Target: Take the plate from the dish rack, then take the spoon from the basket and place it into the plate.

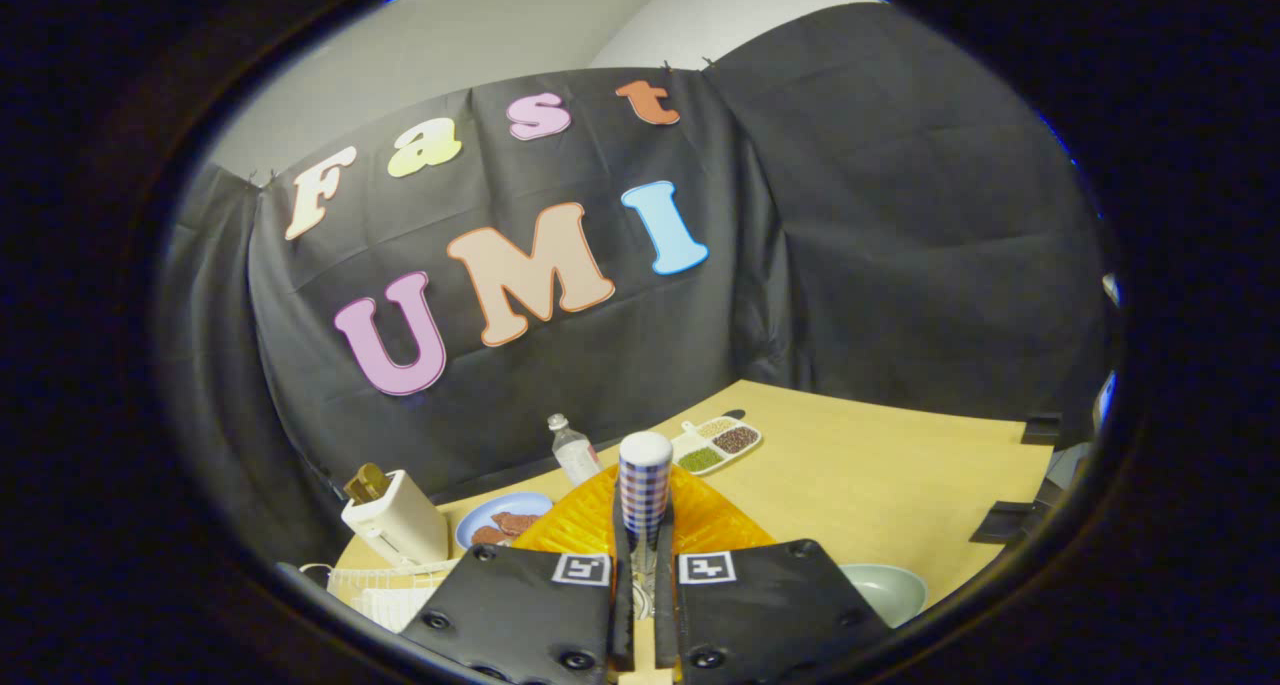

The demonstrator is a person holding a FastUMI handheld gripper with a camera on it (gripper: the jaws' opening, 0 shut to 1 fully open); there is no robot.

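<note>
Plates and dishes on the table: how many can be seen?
3. A blue plate with food beside the toaster, a divided dish of grains beyond the gripper, and a pale plate beside its fingers. Others may be hidden.

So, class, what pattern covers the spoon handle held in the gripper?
A blue and white check on the spoon handle, clearest in the gripper view.

Checked spoon handle, orange basket

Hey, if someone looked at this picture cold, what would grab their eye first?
The checked spoon handle sticks up, pinched in the shut tool. Just behind it sits the orange basket. Beyond the fingers to the right a pale plate lies on the wooden table.
</note>
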